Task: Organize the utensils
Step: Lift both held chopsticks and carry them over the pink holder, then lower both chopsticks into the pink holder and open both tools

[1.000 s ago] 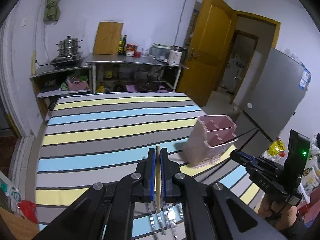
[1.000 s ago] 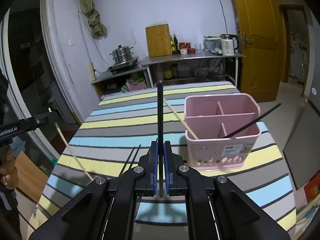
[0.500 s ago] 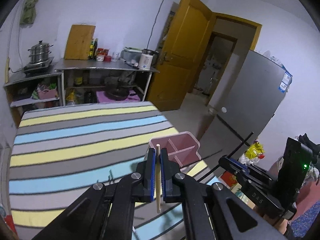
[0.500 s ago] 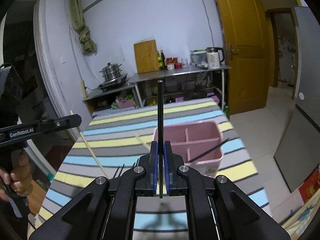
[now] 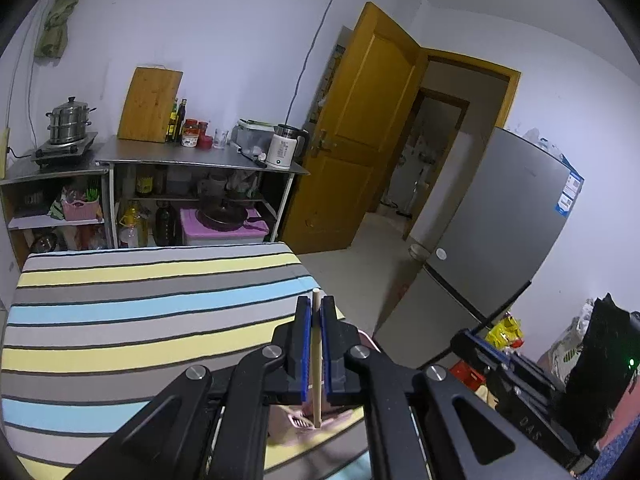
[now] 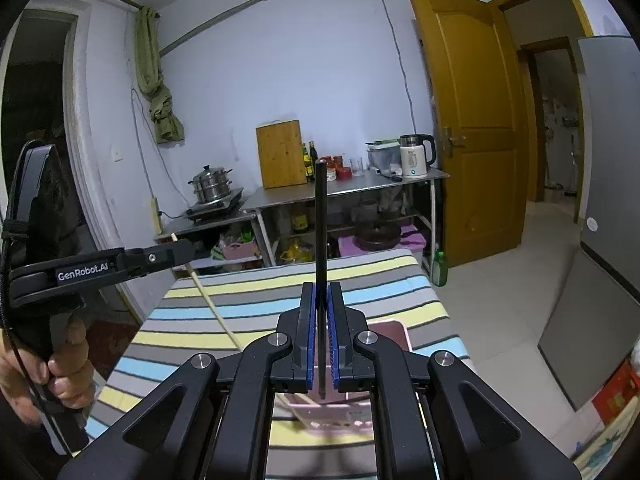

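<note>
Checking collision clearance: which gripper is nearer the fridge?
Right. The right gripper is on the fridge side; the left gripper is beyond it, farther from the fridge.

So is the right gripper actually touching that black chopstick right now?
Touching. In the right wrist view the right gripper has its blue pads shut on the black chopstick, which stands straight up between them with no gap showing.

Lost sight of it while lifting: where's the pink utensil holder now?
The pink utensil holder sits on the striped table near its right edge, mostly hidden directly below both grippers; the right wrist view shows its rim behind the right gripper.
</note>
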Available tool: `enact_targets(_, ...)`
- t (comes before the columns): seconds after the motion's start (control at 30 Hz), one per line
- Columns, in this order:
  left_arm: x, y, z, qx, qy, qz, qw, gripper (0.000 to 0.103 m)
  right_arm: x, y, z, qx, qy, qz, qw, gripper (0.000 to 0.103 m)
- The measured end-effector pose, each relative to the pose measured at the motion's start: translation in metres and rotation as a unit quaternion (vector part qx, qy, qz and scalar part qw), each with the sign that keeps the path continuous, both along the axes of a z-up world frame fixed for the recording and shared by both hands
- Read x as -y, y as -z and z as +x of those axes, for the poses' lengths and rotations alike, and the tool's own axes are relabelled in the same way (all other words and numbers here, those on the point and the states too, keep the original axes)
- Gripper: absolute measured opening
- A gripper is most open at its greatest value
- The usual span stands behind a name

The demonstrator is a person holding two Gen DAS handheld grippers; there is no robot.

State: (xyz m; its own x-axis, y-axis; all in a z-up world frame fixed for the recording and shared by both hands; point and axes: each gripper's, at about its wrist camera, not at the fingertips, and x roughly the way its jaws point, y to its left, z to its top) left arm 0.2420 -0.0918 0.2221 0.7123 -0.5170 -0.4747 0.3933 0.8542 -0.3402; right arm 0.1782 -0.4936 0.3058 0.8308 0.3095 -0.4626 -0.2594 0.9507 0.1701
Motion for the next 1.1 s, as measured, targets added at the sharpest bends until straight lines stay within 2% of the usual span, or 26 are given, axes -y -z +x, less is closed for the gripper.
enact_targets(0.2, 0.011, 0.032, 0.021, -0.02, 0.001, 0.0, 0.9998, 0.004, -0.004, 0.024, 0.016, -0.018, 0.004, -0.005, 1.0, 0.006)
enact_targets(0.4, 0.018, 0.069, 0.036, -0.045, 0.005, 0.018, 0.9988, 0.005, -0.005, 0.05, 0.029, -0.043, 0.005, -0.012, 0.999, 0.006)
enact_targets(0.5, 0.02, 0.078, 0.038, -0.044, 0.01, 0.021, 0.9988, 0.005, -0.006, 0.061, 0.033, -0.057, 0.004, -0.013, 0.998, 0.006)
enact_targets(0.7, 0.023, 0.087, 0.037, -0.048, 0.023, 0.031, 0.9981, 0.007, -0.002, 0.076, 0.037, -0.08, 0.005, -0.012, 0.997, 0.006)
enact_targets(0.8, 0.022, 0.087, 0.033, -0.047, 0.023, 0.029, 0.9982, 0.013, 0.0, 0.073, 0.034, -0.069, 0.011, -0.015, 0.997, 0.008)
enact_targets(0.87, 0.019, 0.085, 0.034, -0.046, 0.022, 0.024, 0.9984, 0.017, 0.003, 0.069, 0.03, -0.061, 0.018, -0.015, 0.998, 0.013)
enact_targets(1.1, 0.009, 0.074, 0.015, -0.029, 0.015, 0.021, 0.9993, 0.018, 0.009, 0.056, 0.016, -0.04, 0.031, -0.009, 0.999, 0.015)
